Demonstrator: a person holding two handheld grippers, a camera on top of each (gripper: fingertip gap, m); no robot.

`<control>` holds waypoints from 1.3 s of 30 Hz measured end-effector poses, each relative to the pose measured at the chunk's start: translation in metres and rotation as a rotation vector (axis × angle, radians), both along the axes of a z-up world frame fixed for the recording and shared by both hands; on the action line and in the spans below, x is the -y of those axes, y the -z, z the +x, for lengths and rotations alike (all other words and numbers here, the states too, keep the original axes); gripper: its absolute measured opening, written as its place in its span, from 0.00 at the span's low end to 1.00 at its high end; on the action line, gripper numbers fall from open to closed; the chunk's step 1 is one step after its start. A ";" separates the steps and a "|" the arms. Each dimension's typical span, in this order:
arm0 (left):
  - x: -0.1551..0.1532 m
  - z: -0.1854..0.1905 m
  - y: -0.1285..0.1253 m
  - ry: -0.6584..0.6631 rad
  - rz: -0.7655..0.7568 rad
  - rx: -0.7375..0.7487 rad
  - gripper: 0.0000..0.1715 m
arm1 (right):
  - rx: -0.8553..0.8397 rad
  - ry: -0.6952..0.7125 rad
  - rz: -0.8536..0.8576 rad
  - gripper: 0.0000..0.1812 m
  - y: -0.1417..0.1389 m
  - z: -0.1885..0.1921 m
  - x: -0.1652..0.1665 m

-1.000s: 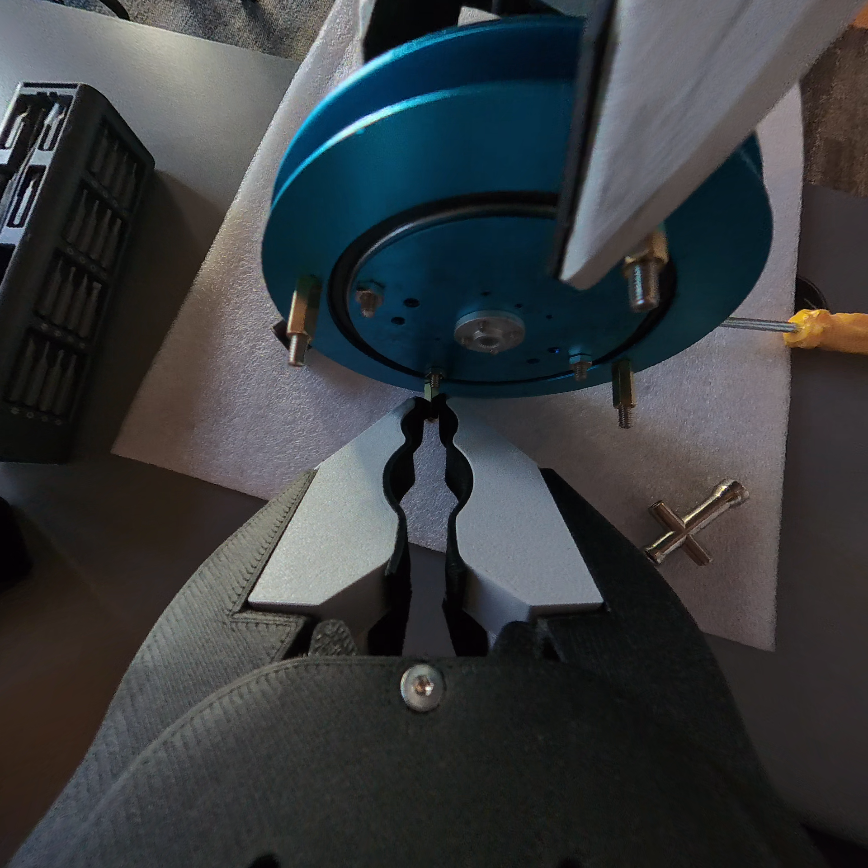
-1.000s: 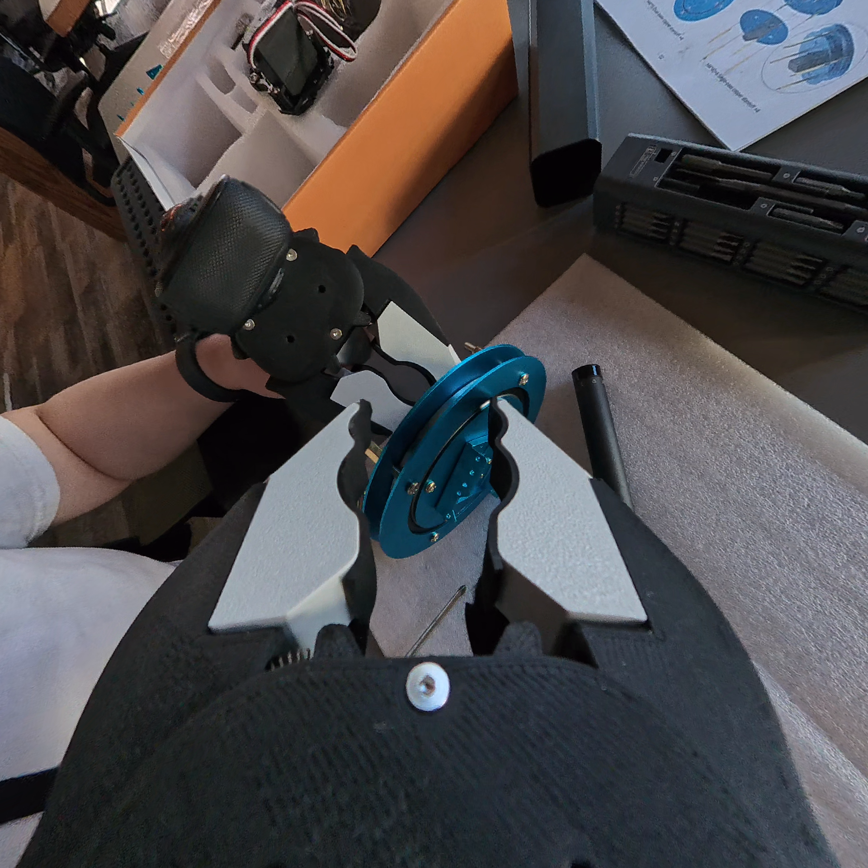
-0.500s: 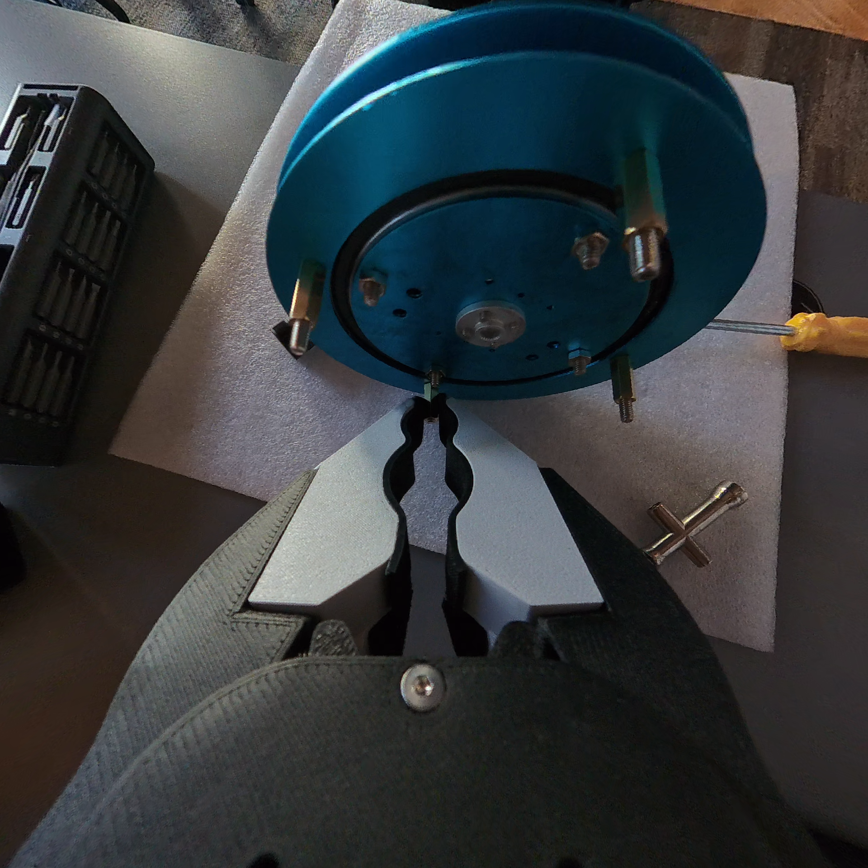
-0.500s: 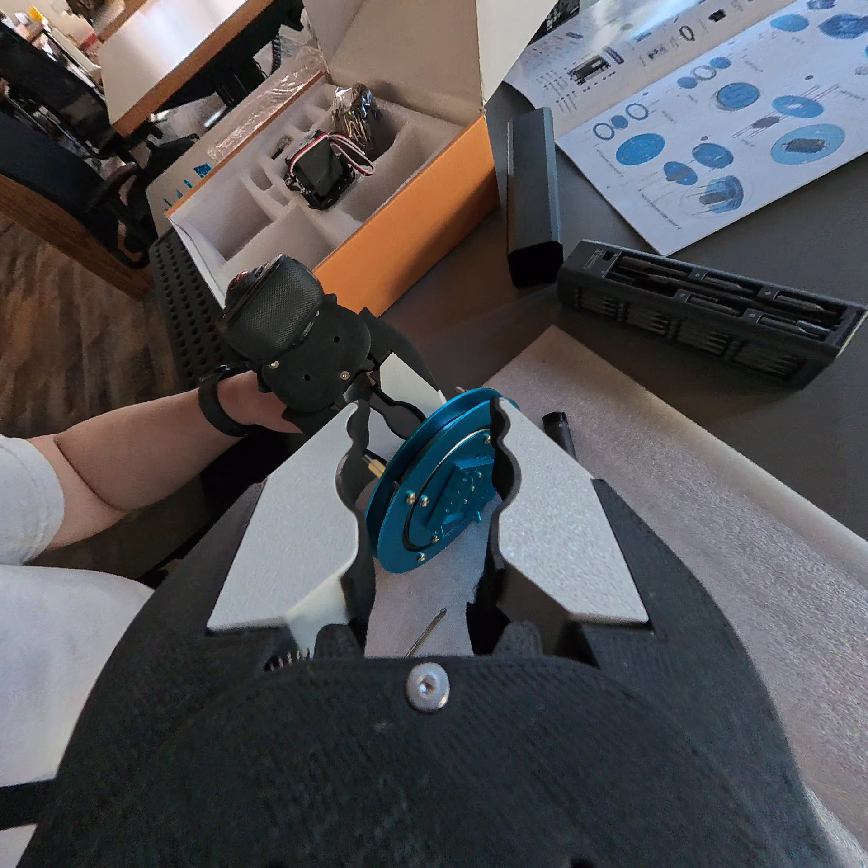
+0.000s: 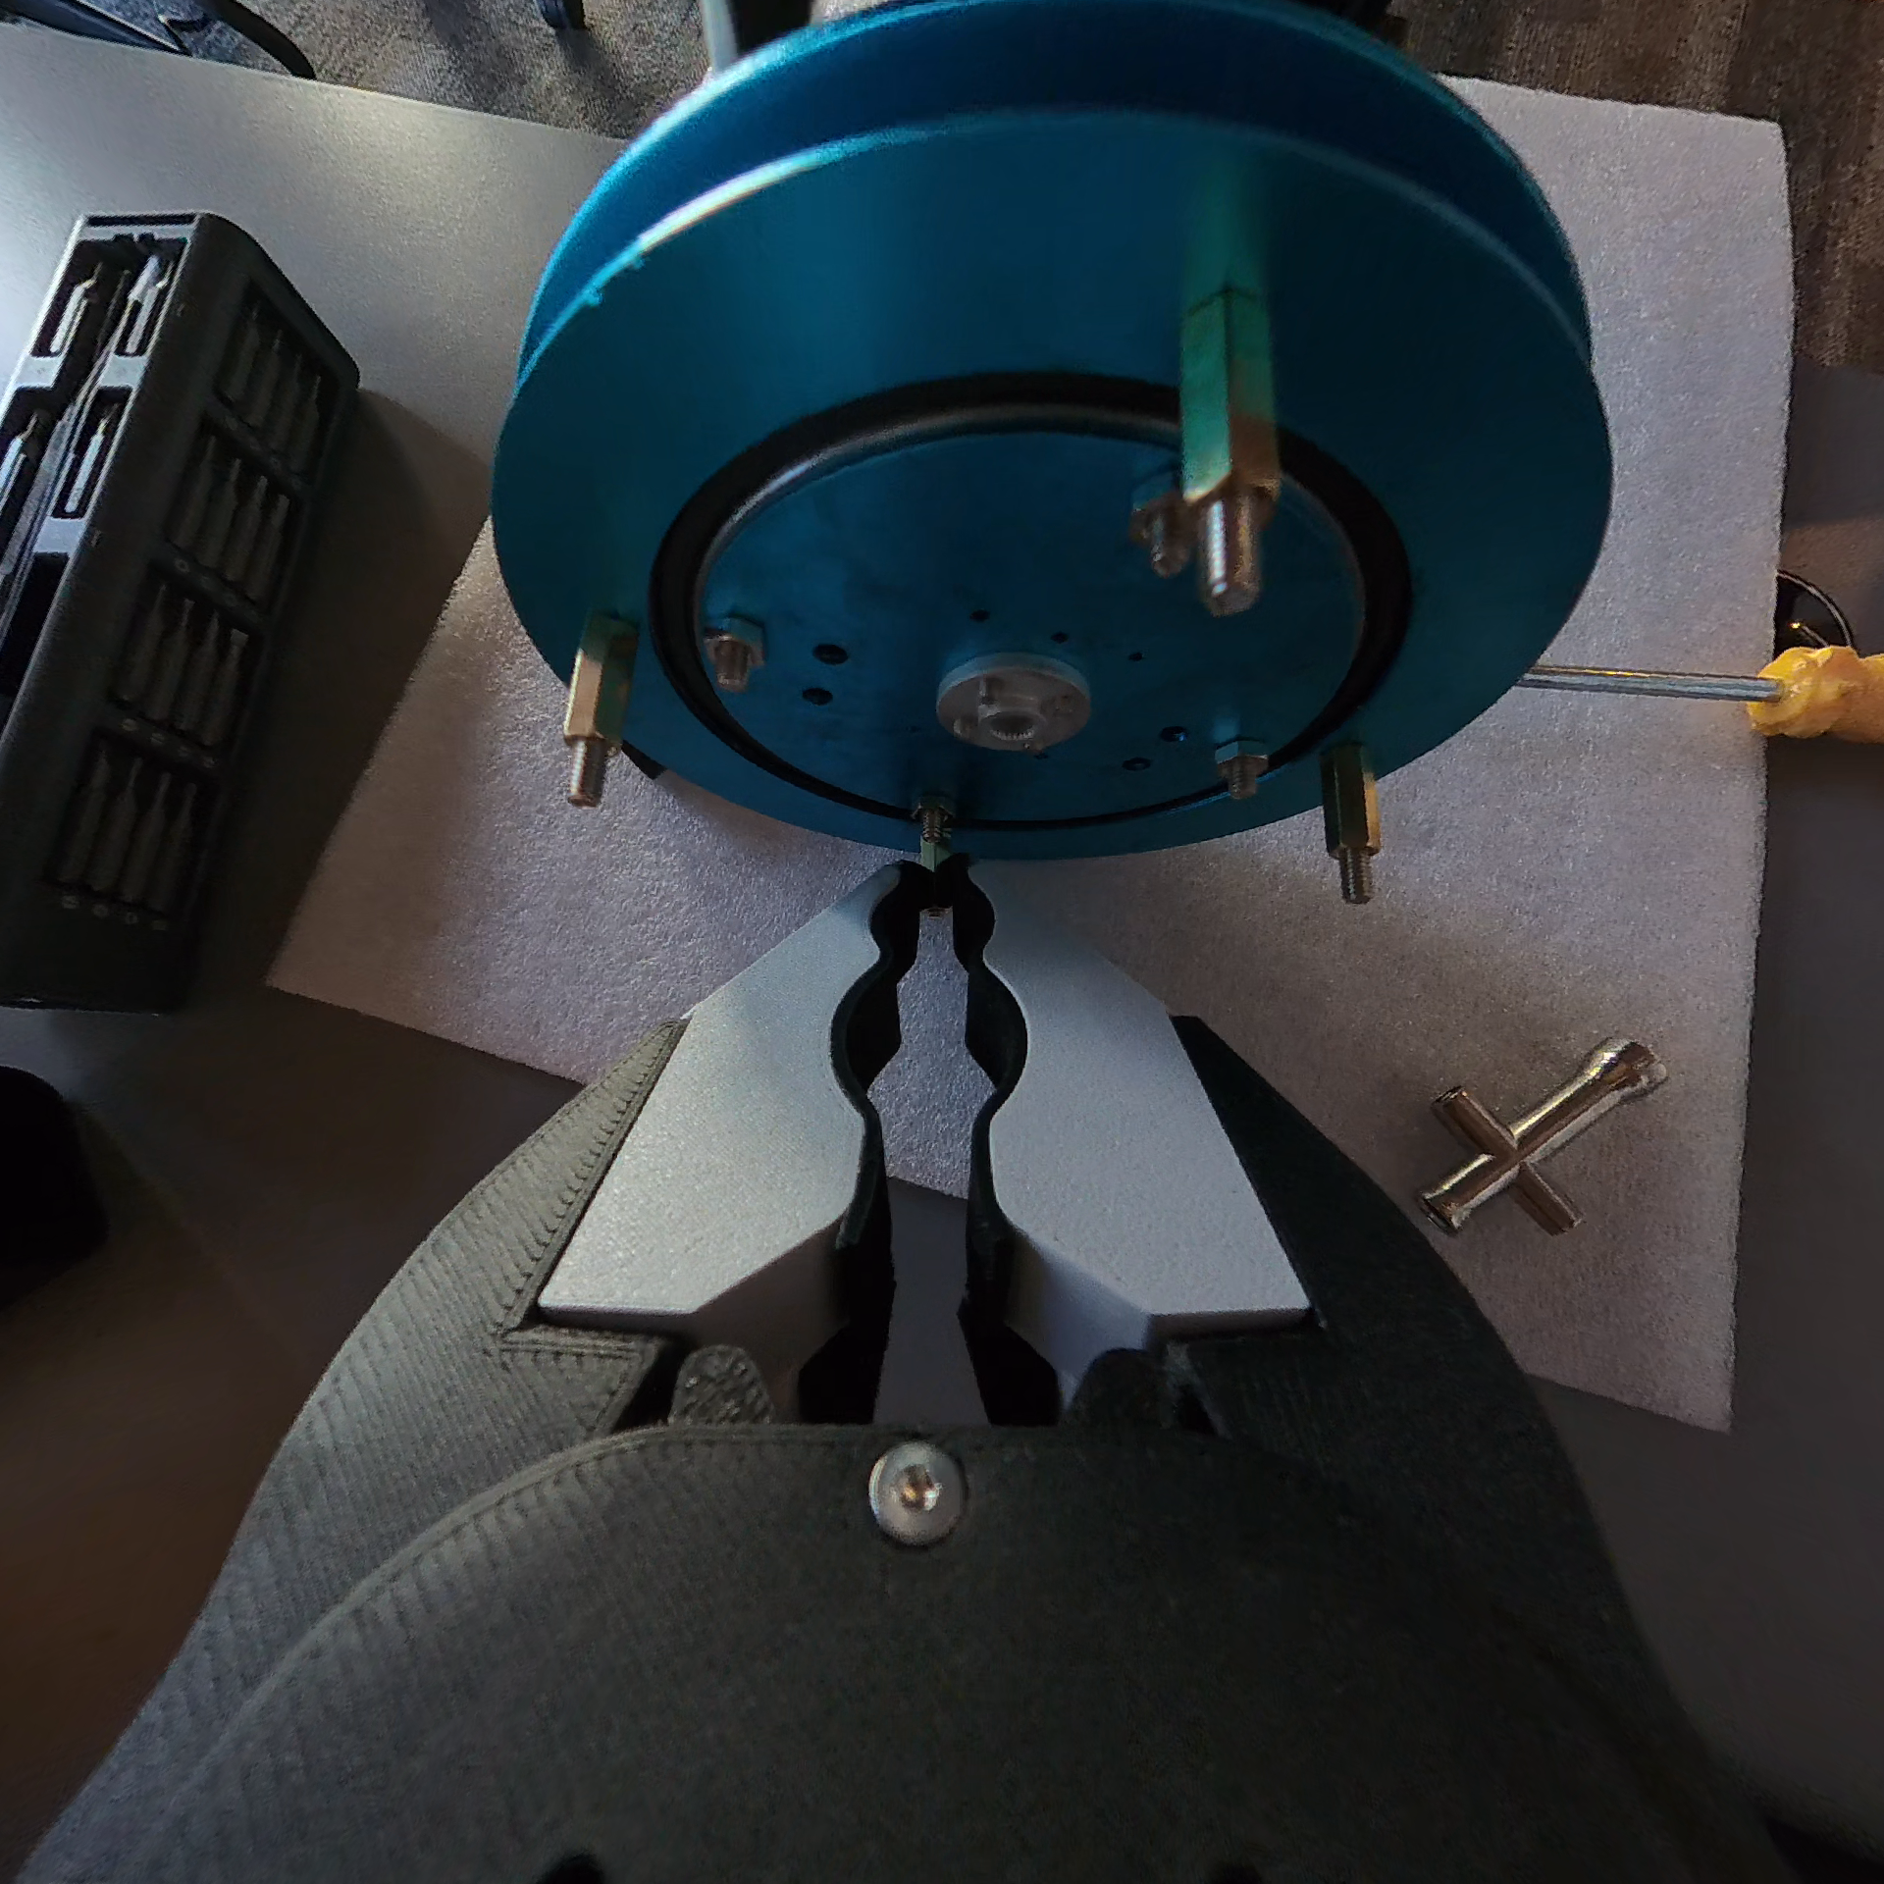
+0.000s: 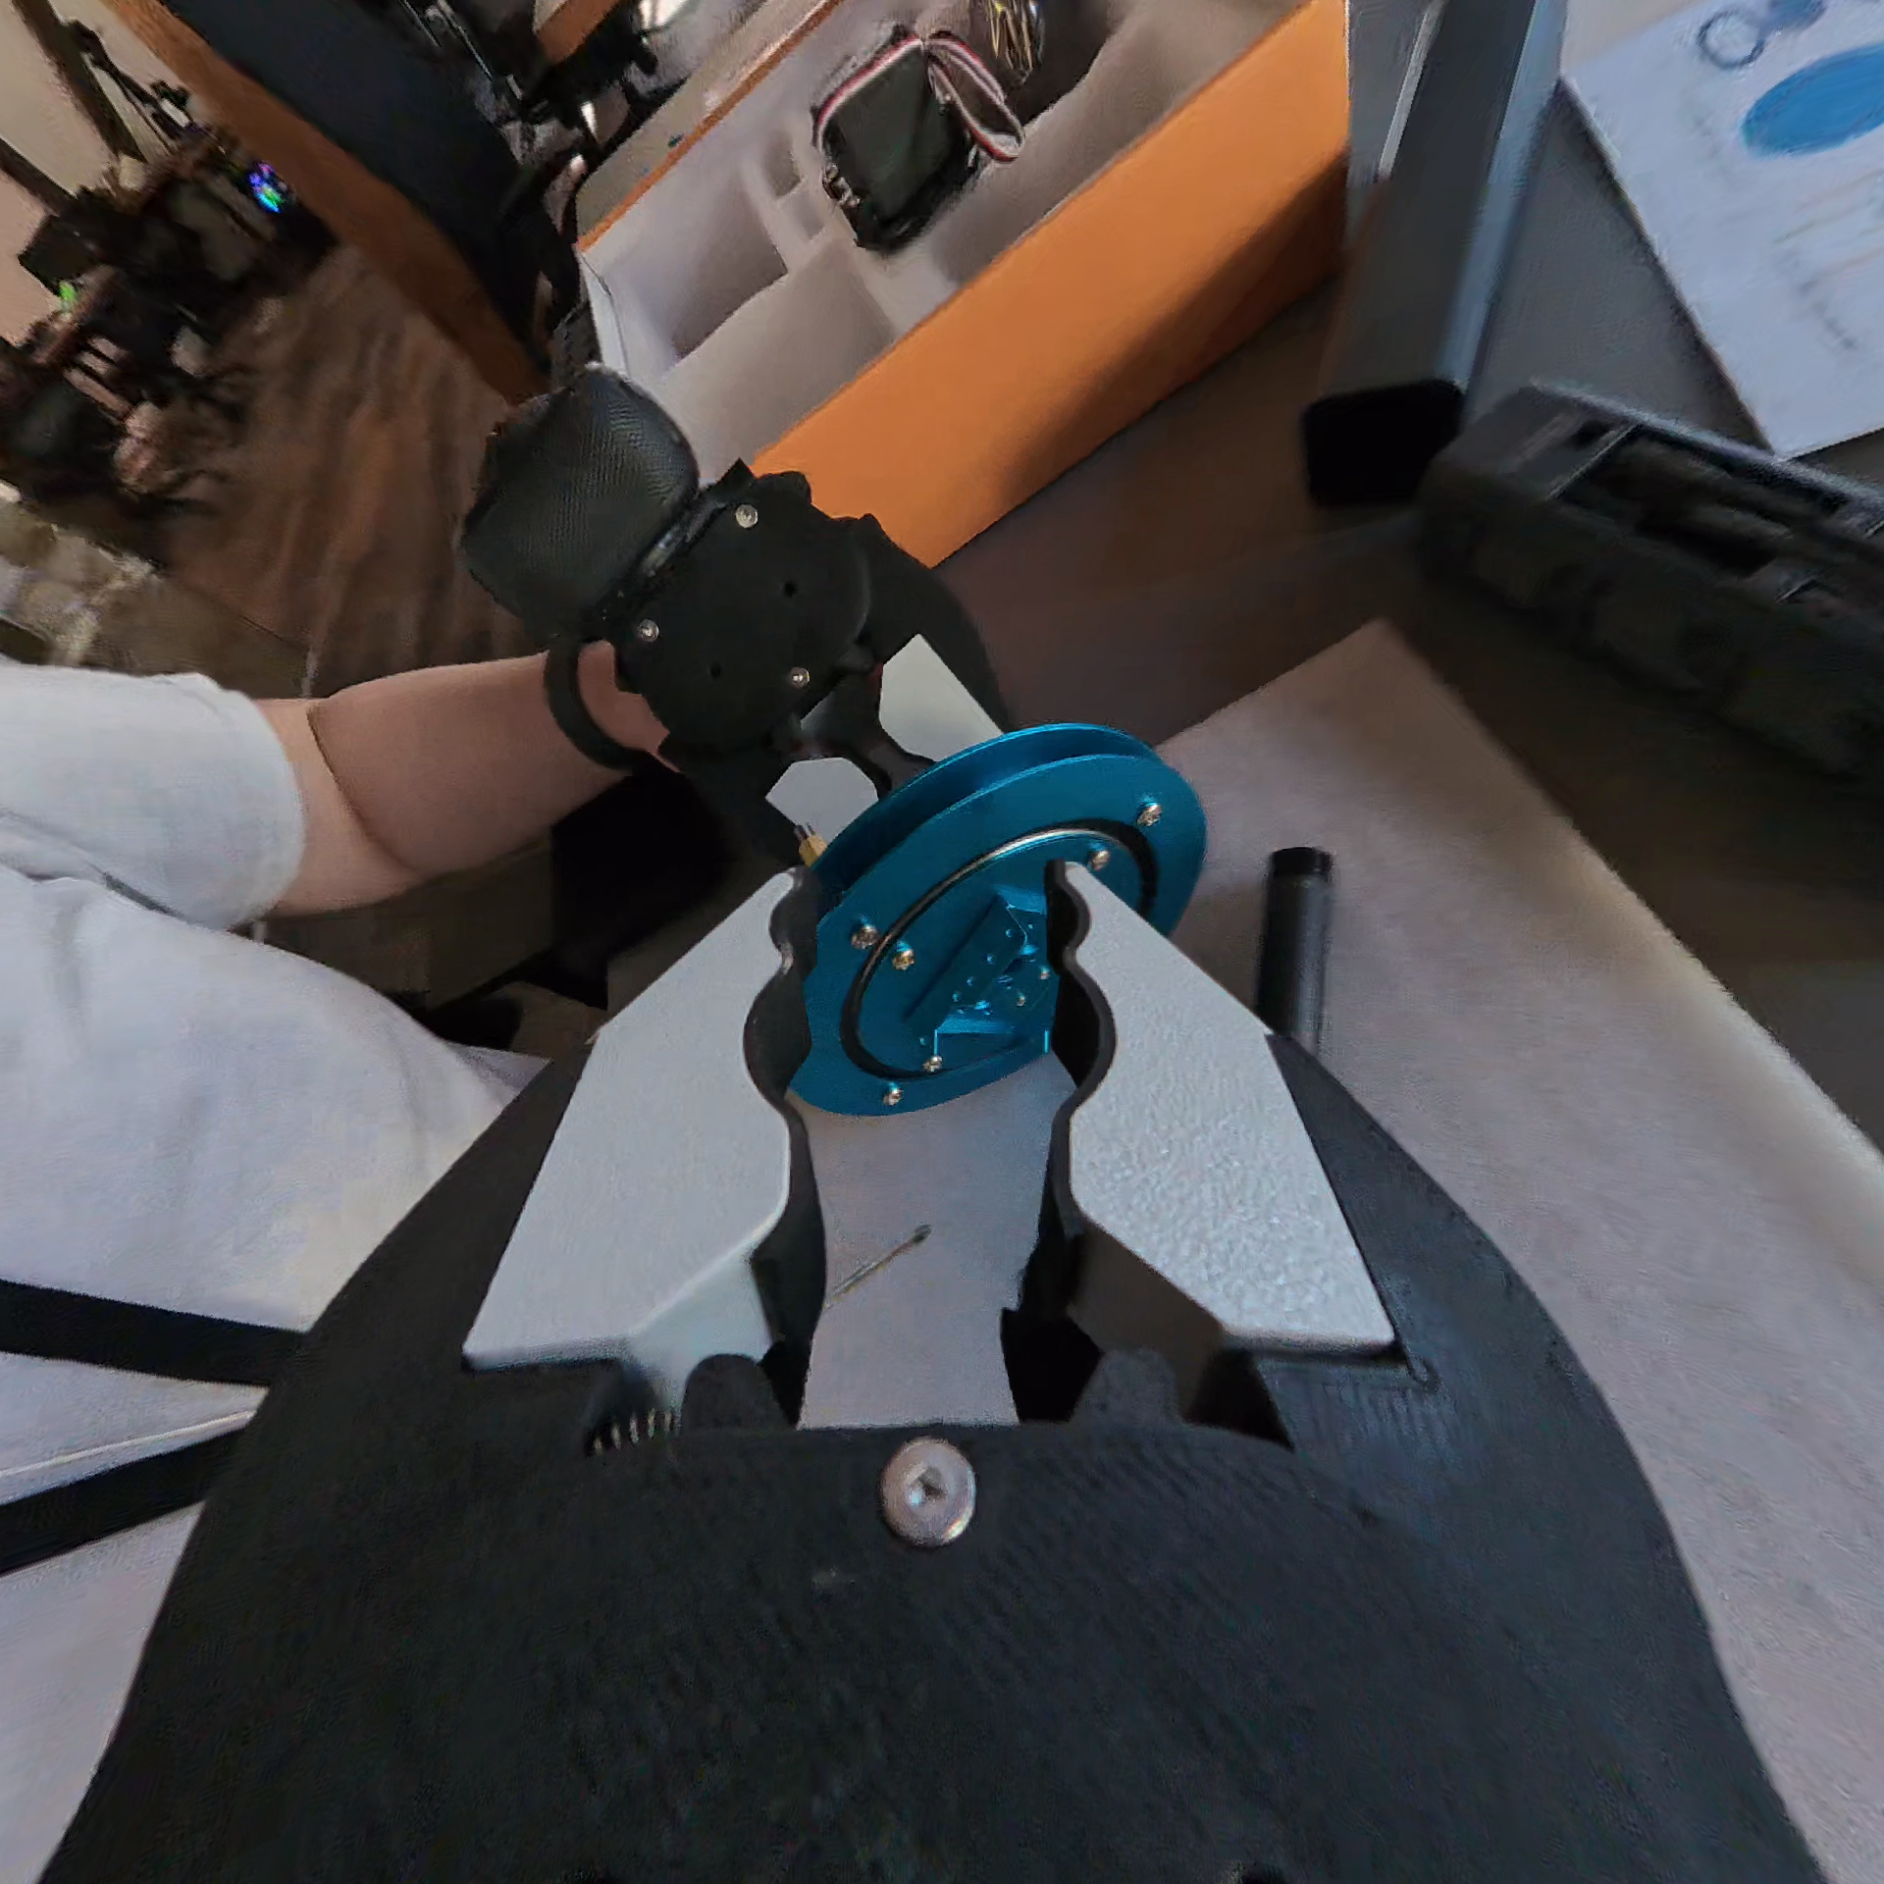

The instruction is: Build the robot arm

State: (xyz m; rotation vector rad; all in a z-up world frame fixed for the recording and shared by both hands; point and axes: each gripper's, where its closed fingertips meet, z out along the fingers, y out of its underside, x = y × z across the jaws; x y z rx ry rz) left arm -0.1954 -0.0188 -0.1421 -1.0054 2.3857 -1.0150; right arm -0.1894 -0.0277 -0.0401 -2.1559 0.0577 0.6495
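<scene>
A blue two-layer metal disc point(image 5: 918, 306) with several brass standoffs stands tilted on its edge over a white foam mat point(image 5: 1529, 969). My left gripper point(image 5: 936, 897) is shut on the short brass standoff point(image 5: 936, 861) at the disc's lower rim. In the right wrist view the disc point(image 6: 1019, 816) shows its other face, with a blue bracket in the middle. My right gripper point(image 6: 923, 907) is open, its tips just short of the disc on either side of that face, not touching it. The left gripper point(image 6: 805, 831) shows behind the disc, held by a person's hand.
A black bit case point(image 5: 133, 612) lies left of the mat. A yellow-handled screwdriver point(image 5: 1815, 693) and a metal cross wrench point(image 5: 1539, 1142) lie at its right. A black tube point(image 6: 1295, 938), a thin pin point(image 6: 887, 1259), an orange box point(image 6: 1070, 336) and a printed sheet point(image 6: 1754, 204) lie around. About 10 cm separates my left fingertips from my right.
My right gripper has drawn back from around the disc, and its finger has left the left wrist view. The disc has tipped a little. My left gripper stays shut on the standoff.
</scene>
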 end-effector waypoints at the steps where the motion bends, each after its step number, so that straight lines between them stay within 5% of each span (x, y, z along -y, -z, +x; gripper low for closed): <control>1: 0.000 0.000 0.000 -0.001 -0.001 0.000 0.03 | -0.020 0.006 0.003 0.25 0.001 -0.002 -0.002; 6: 0.000 0.000 0.001 -0.001 0.000 0.002 0.03 | 0.032 0.005 0.066 0.25 -0.012 0.002 -0.002; 10: -0.001 0.000 0.001 0.001 0.012 0.007 0.03 | 0.310 -0.027 0.127 0.25 -0.018 0.030 0.011; 20: -0.001 0.001 0.001 0.000 0.030 0.018 0.02 | 0.635 -0.375 0.024 0.22 0.020 0.010 0.020; 26: -0.001 0.001 0.002 -0.001 0.038 0.023 0.02 | 0.686 -0.461 0.151 0.23 -0.008 -0.006 0.016; 31: -0.002 0.001 0.002 0.003 0.043 0.022 0.02 | 1.041 -0.644 0.121 0.27 -0.012 -0.002 0.003; 34: -0.002 0.002 0.002 -0.001 0.050 0.026 0.02 | 0.935 -0.702 0.084 0.22 -0.018 -0.013 -0.005; 39: -0.002 0.002 0.002 -0.002 0.064 0.035 0.02 | 0.708 -0.611 -0.087 0.15 -0.006 -0.003 -0.015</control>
